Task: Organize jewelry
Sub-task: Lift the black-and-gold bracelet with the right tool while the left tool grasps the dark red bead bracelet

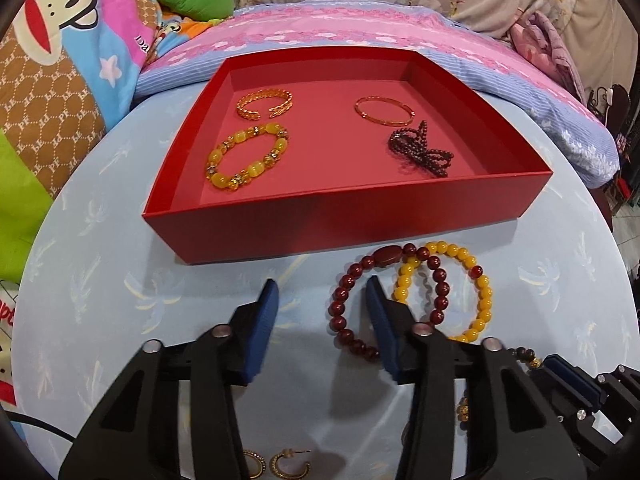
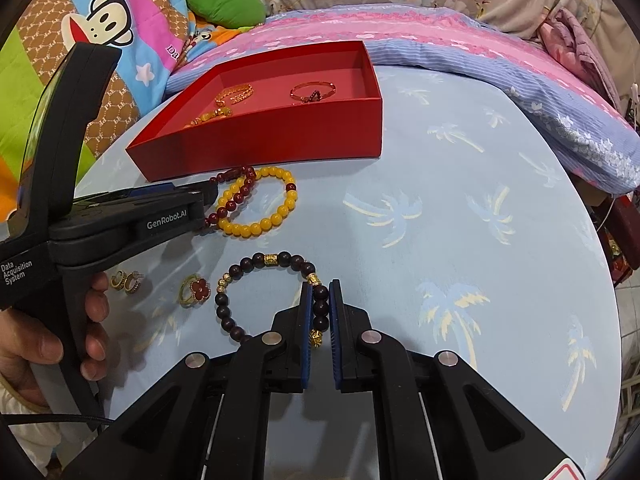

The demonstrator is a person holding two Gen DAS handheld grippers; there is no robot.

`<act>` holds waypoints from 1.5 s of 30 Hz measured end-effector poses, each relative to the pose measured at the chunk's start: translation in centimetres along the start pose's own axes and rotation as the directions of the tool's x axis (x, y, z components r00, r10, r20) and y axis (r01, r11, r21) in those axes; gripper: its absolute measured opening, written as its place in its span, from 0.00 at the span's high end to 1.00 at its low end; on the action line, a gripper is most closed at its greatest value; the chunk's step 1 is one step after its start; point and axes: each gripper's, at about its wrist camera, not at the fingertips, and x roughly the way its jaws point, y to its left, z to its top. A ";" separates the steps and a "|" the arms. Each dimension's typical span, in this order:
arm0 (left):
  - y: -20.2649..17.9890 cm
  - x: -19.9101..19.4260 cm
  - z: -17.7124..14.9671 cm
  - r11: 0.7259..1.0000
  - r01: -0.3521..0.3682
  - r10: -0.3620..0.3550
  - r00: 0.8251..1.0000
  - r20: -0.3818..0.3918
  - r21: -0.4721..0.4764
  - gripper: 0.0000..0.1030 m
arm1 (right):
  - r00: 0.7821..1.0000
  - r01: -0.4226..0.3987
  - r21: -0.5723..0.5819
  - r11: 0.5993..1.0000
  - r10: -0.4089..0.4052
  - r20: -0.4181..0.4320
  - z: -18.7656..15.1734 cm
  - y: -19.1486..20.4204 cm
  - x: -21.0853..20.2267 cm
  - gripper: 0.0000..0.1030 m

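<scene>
A red tray [image 1: 344, 224] [image 2: 280, 136] on the light blue table holds a gold cuff [image 1: 264, 104], a yellow bead bracelet [image 1: 246, 158], a thin gold bangle [image 1: 384, 110] and a dark bead strand [image 1: 422, 150]. My left gripper [image 1: 323, 285] is open, its right finger inside a dark red bead bracelet [image 1: 340, 312] that overlaps a yellow bead bracelet [image 1: 476, 280] [image 2: 276, 212]. My right gripper [image 2: 320, 286] is shut on a dark brown bead bracelet [image 2: 248, 264] with gold charms.
Gold hoop earrings [image 2: 126, 280] [image 1: 288, 466] and a gold ring with a red clover [image 2: 194, 288] lie on the table near the front. Bedding and pillows [image 1: 360, 28] rise behind the table. The table edge curves at right [image 2: 600, 264].
</scene>
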 end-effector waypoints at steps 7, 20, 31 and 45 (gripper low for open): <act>0.2 -0.9 -0.1 0.998 0.056 -0.056 0.998 -0.014 -0.021 0.93 | 1.000 -0.001 0.000 1.000 0.001 0.015 0.1 0.0 -0.6 0.92; 1.5 -7.6 -0.5 0.993 0.116 -0.113 0.991 0.066 -0.030 0.93 | 0.995 -0.012 -0.018 1.000 0.014 0.102 1.2 0.7 -5.0 0.92; 1.4 -11.0 0.1 0.991 0.135 -0.134 0.984 0.114 -0.005 0.93 | 0.988 -0.017 -0.045 0.999 0.024 0.156 2.6 1.9 -7.2 0.92; 3.1 -11.8 -0.7 0.989 0.141 -0.136 0.984 0.119 -0.035 0.93 | 0.987 -0.026 -0.037 0.999 0.031 0.155 2.3 1.9 -7.4 0.92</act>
